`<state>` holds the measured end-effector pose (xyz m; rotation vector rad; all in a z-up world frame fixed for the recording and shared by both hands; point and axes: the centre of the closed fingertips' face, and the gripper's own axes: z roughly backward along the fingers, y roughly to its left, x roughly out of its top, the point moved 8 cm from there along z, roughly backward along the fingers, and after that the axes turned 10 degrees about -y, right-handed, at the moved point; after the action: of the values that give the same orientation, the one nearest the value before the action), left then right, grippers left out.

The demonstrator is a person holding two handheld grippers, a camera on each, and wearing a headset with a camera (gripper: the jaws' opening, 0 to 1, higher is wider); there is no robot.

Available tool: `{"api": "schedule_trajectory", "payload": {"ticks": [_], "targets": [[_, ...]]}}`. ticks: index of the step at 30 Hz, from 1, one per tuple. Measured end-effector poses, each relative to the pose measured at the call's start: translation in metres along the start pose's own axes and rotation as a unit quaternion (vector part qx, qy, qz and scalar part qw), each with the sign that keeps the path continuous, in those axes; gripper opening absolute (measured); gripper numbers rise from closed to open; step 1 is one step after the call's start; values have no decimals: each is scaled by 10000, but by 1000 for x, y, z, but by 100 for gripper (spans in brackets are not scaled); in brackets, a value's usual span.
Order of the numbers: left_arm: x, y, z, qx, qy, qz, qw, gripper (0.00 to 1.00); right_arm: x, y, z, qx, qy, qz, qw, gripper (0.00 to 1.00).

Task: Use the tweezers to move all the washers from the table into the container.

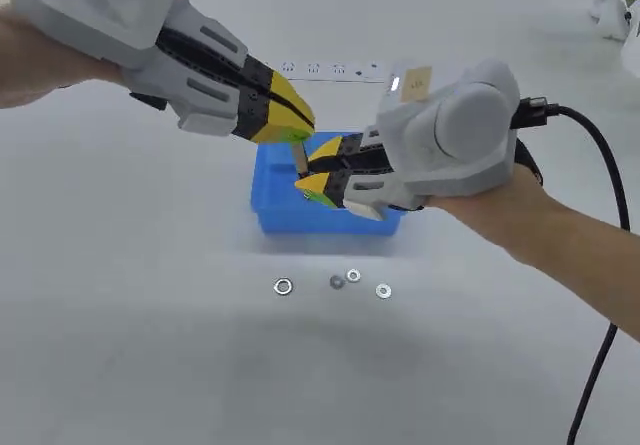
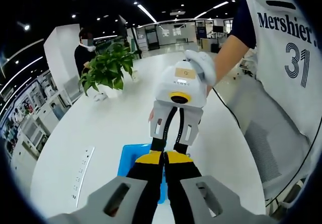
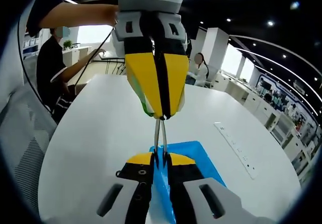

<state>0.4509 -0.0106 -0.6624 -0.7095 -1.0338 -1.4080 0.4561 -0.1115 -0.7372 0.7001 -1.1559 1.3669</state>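
The right gripper view shows the tweezers (image 3: 160,133) pinched at both ends: left tool (image 3: 161,114) above, right tool (image 3: 160,162) below, both narrow. The head view shows four washers (image 1: 283,286) on the desk (image 1: 150,355), lower centre, near the blue container (image 1: 275,210). The tools meet tip-to-tip over it.

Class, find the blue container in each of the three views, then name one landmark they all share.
Head view: blue container at centre, partly behind the jaws.
Left gripper view: blue container low, left of the jaws.
Right gripper view: blue container low, right of the jaws.
Shared landmark: white power strip on the table.
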Motion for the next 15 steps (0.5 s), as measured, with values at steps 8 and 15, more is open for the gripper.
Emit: {"api": "schedule_trajectory", "payload": {"ticks": [8, 15], "targets": [[0, -26, 9, -6, 7, 175, 9998, 5, 0, 29, -2, 217, -40, 4, 9998, 11], [-12, -42, 6, -13, -83, 418, 9991, 5, -6, 49, -3, 459, 68, 52, 9989, 11]]}}
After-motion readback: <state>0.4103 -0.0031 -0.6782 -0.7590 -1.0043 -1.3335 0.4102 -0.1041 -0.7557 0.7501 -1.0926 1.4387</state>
